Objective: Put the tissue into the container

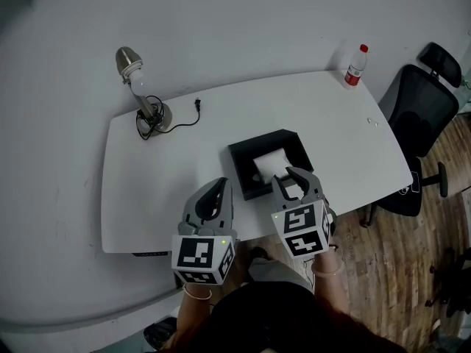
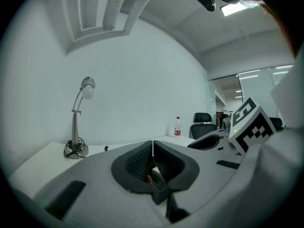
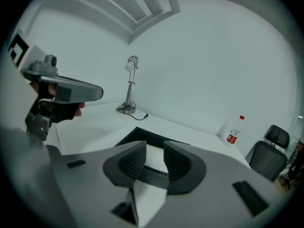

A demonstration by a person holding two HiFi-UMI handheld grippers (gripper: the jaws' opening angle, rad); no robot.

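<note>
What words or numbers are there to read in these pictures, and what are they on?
No text can be read.
Red label on the bottle: print too small to read.
Left marker cube and right marker cube: only black-and-white square patterns, no letters or numbers.

Over the near rim of the container (image 1: 237,169), the fingers (image 1: 303,179) of the right gripper (image 1: 293,175), with the tissue (image 1: 268,164) inside it just beyond their tips. Left of that container, over the near part of the table (image 1: 169,197), the fingers (image 1: 218,197) of the left gripper (image 1: 220,186). Far ahead and left of both pairs of fingers, the desk lamp (image 1: 129,63), its plug (image 1: 198,103) lying right of the base. Far ahead and right of them, the water bottle (image 1: 356,66) at the table's corner; off the table's right edge, the office chair (image 1: 416,116)
</note>
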